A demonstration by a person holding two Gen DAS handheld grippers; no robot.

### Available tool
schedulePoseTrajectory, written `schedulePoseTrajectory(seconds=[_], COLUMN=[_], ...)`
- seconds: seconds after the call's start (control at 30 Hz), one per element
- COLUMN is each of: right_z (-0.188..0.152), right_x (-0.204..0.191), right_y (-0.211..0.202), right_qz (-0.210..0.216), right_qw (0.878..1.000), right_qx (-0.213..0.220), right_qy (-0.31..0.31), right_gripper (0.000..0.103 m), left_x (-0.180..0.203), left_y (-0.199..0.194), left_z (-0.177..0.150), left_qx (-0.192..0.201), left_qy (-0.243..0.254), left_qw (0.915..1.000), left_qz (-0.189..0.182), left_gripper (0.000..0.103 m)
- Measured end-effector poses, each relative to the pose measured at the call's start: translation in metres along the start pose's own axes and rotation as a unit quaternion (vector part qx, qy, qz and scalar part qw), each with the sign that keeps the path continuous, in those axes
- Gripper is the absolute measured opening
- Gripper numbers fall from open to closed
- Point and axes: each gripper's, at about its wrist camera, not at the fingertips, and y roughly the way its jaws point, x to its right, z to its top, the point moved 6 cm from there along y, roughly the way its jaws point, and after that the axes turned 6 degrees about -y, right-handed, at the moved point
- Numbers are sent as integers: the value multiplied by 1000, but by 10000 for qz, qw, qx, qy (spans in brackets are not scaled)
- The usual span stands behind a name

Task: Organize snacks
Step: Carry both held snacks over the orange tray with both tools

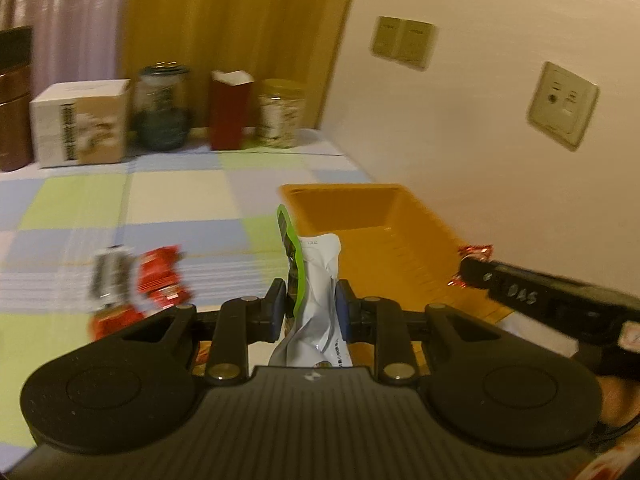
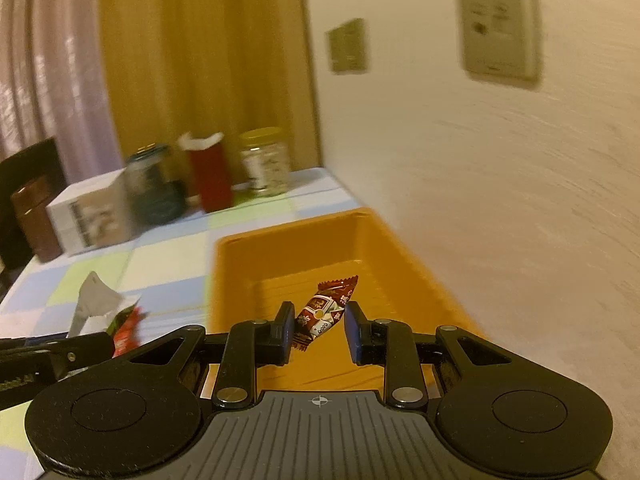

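My left gripper (image 1: 311,307) is shut on a white and green snack pouch (image 1: 316,280) and holds it upright just left of the orange bin (image 1: 384,216). My right gripper (image 2: 318,326) is over the bin (image 2: 280,256), jaws apart, with a red candy wrapper (image 2: 326,310) between the pads; the left pad touches it and the right pad stands a little off. In the left wrist view the right gripper (image 1: 472,264) comes in from the right with the candy (image 1: 474,251) at its tip. Red snack packets (image 1: 160,276) lie on the checkered cloth to the left.
Jars (image 1: 162,108), a white box (image 1: 80,124), a red carton (image 1: 230,110) and a brown canister (image 1: 14,116) stand along the table's back edge by the curtain. The wall with outlet plates (image 1: 562,106) runs close along the bin's right side.
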Motion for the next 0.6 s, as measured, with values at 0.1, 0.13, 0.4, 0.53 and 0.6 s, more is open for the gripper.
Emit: schedulePoseTrajectory(seconds=[0.1, 0.13, 0.4, 0.53, 0.6], right_z=[-3, -3, -1, -2, -3], right_x=[23, 28, 46, 50, 52], right_y=[4, 4, 12, 14, 15], right_qz=[-62, -68, -64, -42, -15], right_qw=[9995, 9992, 9980, 9977, 9972], right_qx=[-50, -64, -75, -66, -98], right_qy=[318, 386, 627, 680, 743], right_gripper=[27, 27, 27, 27, 27], left_x=[17, 21, 41, 46, 48], left_y=[14, 19, 47, 58, 63], left_z=[0, -1, -5, -8, -9], left_qx=[-40, -64, -179, -218, -213], left_qy=[69, 82, 242, 305, 345], left_qw=[9999, 9999, 9994, 9991, 9990], left_qz=[-110, -125, -154, -191, -176], left_gripper=[23, 23, 23, 23, 24])
